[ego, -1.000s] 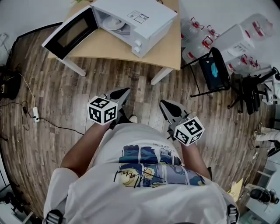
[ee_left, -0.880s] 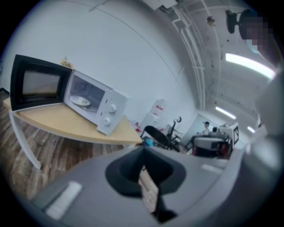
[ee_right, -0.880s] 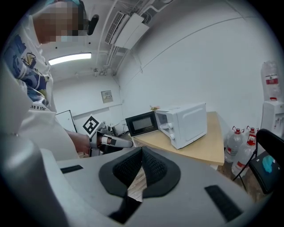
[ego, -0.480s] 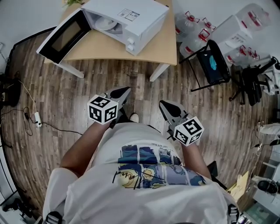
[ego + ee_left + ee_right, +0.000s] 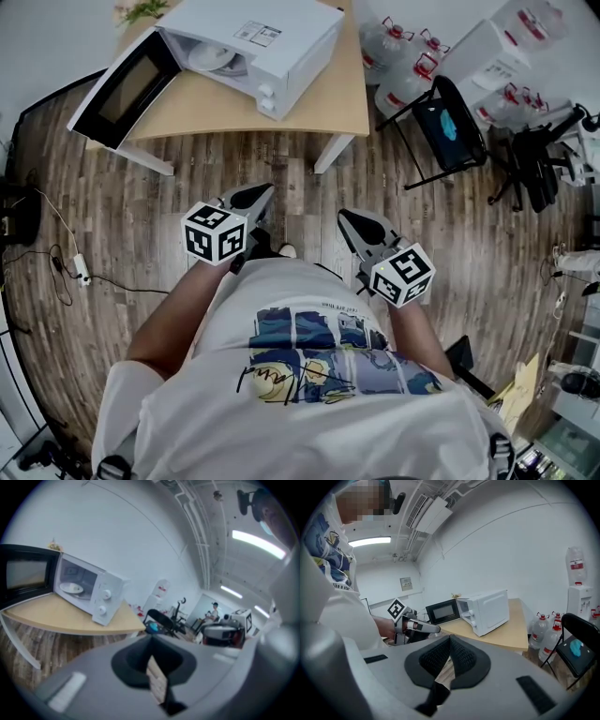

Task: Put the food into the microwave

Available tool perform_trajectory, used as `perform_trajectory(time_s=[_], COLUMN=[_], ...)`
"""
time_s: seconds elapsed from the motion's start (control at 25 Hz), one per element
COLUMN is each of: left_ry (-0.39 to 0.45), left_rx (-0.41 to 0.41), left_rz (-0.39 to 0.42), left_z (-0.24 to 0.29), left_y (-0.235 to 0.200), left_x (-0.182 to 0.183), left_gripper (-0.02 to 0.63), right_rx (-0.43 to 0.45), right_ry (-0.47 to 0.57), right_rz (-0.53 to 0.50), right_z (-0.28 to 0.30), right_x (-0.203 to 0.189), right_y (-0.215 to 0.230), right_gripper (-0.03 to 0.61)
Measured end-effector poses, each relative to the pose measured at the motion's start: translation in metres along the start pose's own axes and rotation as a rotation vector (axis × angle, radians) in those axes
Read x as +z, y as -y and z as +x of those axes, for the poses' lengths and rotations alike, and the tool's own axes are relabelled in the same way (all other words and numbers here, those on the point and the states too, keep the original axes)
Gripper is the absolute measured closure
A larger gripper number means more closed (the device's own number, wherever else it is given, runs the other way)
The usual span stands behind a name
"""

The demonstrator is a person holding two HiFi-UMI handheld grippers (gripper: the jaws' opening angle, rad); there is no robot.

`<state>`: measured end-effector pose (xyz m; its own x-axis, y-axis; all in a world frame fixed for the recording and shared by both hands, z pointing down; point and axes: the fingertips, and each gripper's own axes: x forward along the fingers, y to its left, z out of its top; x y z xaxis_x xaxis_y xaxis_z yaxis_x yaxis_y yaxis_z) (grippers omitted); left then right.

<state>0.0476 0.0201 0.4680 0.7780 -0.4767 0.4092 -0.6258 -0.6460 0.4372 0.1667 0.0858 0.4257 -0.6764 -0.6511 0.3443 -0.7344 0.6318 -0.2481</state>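
Note:
The white microwave (image 5: 253,47) stands on a light wooden table (image 5: 319,103) with its dark door (image 5: 122,84) swung open to the left. A white plate (image 5: 211,58) lies inside its chamber, also seen as the plate (image 5: 72,588) in the left gripper view; what is on it I cannot tell. My left gripper (image 5: 255,196) and right gripper (image 5: 351,221) hang side by side over the floor, well short of the table. Both are shut with nothing between the jaws. In the right gripper view the left gripper (image 5: 417,627) shows in front of the microwave (image 5: 487,611).
A black folding chair (image 5: 450,131) stands right of the table, with several large water bottles (image 5: 394,56) behind it. More dark chairs (image 5: 539,169) crowd the right side. Cables and a power strip (image 5: 77,267) lie on the wooden floor at the left.
Both grippers have kept their places and stayed shut. The head view has shifted a little, so the microwave and table sit slightly further left and up in it.

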Motion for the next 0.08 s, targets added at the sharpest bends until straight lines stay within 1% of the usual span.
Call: perform_trajectory(time_s=[0.08], left_ry=[0.002], left_rx=[-0.003], left_rz=[-0.001], left_z=[0.0006], left_y=[-0.0008], left_x=[0.0017], left_gripper=[0.606], right_rx=[-0.004], right_ry=[0.001], right_rz=[0.002], right_z=[0.0005], right_x=[0.0013], right_y=[0.0018], right_gripper=[0.572])
